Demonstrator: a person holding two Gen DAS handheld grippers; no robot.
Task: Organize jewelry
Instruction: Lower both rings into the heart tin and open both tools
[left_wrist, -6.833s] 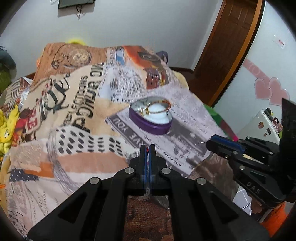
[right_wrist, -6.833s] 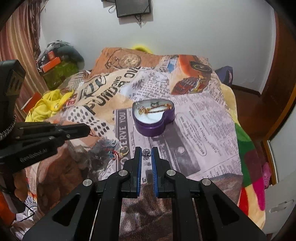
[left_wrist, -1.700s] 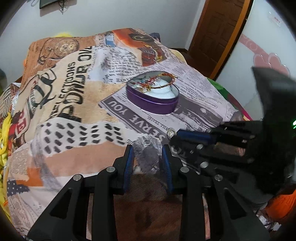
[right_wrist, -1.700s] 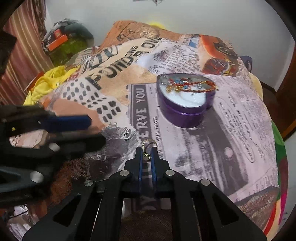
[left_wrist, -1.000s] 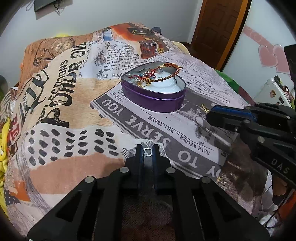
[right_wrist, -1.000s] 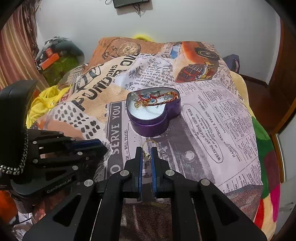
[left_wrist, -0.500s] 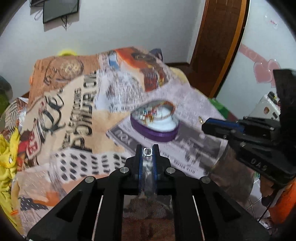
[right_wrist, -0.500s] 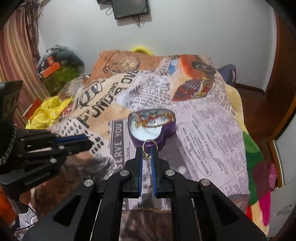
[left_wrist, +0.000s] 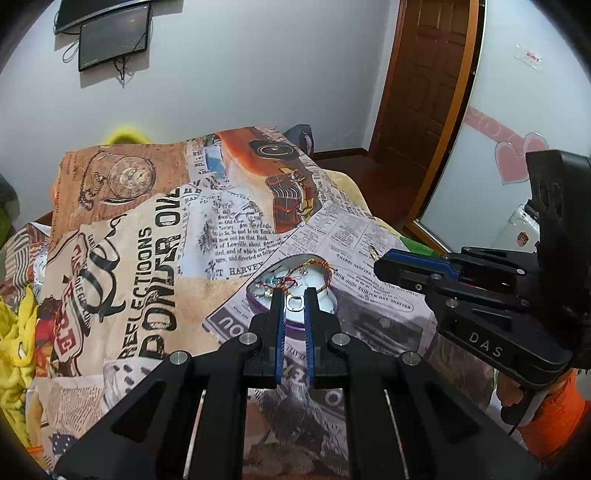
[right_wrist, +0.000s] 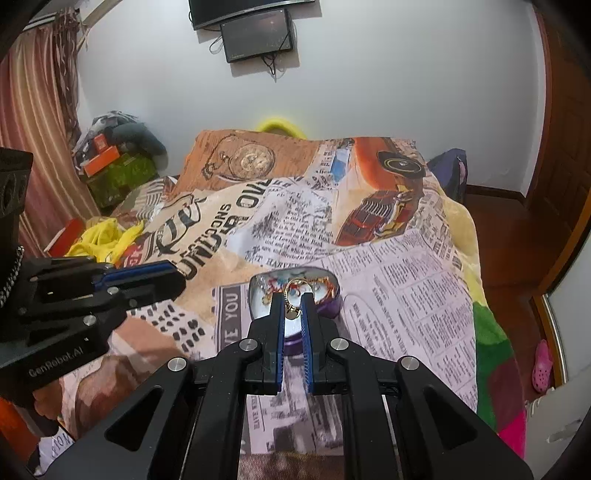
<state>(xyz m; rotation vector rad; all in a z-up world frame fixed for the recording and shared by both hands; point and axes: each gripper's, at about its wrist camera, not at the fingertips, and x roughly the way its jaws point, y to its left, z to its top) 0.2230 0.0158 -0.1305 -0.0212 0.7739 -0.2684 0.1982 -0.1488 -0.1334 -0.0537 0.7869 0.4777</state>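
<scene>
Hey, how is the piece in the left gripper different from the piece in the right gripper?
The silver ring in the left gripper is silver-coloured and squarish; the gold ring in the right gripper is gold and round.

The silver ring sits down between its fingertips; the gold ring rises above the fingertips that grip it.

The gold ring looks larger.

Both are pinched at the tips, above the purple heart-shaped box.
</scene>
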